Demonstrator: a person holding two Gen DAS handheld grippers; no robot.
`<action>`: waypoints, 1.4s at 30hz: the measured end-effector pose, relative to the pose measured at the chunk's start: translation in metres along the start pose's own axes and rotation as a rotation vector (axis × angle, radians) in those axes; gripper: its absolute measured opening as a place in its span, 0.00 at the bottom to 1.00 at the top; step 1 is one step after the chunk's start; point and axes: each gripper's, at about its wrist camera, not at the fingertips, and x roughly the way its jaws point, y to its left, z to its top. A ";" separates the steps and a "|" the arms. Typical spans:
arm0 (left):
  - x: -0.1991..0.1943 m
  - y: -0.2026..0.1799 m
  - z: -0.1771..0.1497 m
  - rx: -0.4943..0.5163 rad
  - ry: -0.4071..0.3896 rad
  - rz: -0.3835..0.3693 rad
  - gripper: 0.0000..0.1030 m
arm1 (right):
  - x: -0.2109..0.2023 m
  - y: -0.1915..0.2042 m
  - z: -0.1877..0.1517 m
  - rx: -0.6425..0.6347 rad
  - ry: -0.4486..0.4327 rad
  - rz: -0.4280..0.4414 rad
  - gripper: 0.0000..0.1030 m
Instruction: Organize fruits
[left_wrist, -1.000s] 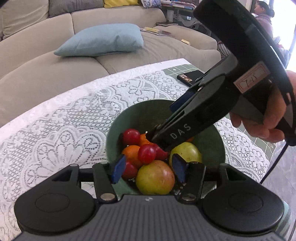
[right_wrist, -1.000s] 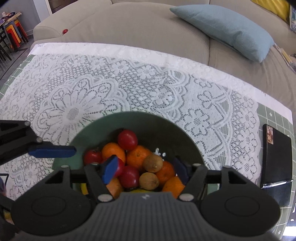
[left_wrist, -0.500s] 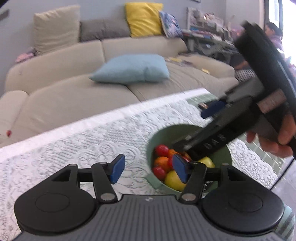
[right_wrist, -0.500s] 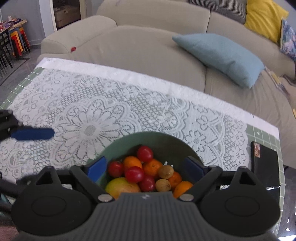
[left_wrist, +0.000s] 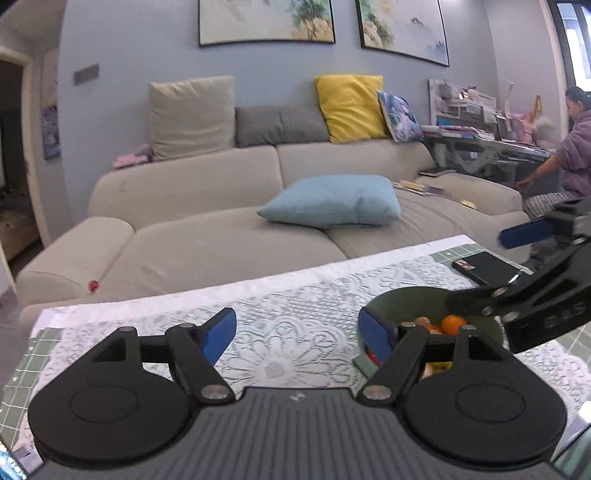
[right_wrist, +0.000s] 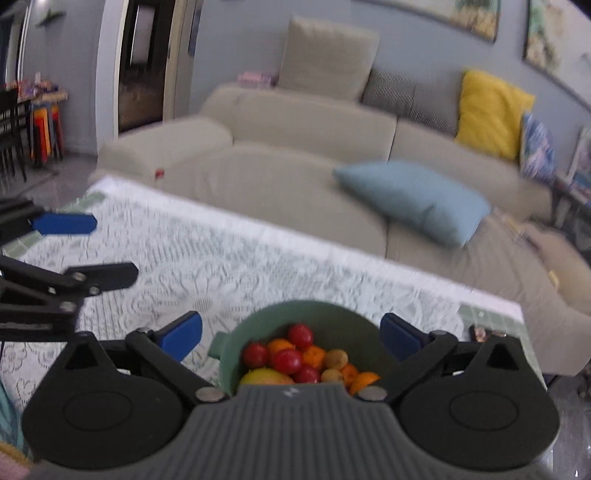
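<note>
Gaping wide, empty, both just opening: right claw (right_wrist: 291, 338) above fruit bowl (right_wrist: 332, 317); left claw (left_wrist: 297, 334) beside.

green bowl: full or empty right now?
Holding fruit, not empty. The right wrist view shows the green bowl upright on the lace cloth with red, orange, brownish and yellow-green fruit piled inside, below the rim.

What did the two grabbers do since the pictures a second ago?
Both pulled up and back from the green bowl, so the sofa fills the views. The left gripper and right gripper have just been opening their jaws; nothing sits between them. The fruits stayed in the bowl, and the black phone stayed on the lace tablecloth.
</note>
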 end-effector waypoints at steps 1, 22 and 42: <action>-0.003 -0.001 -0.004 0.006 -0.010 0.015 0.88 | -0.007 0.005 -0.007 0.007 -0.032 -0.011 0.96; 0.004 -0.001 -0.086 -0.087 0.026 0.196 0.90 | -0.004 0.049 -0.125 0.132 -0.158 -0.162 0.96; 0.017 -0.001 -0.106 -0.089 0.090 0.216 0.90 | -0.001 0.045 -0.152 0.207 -0.194 -0.192 0.96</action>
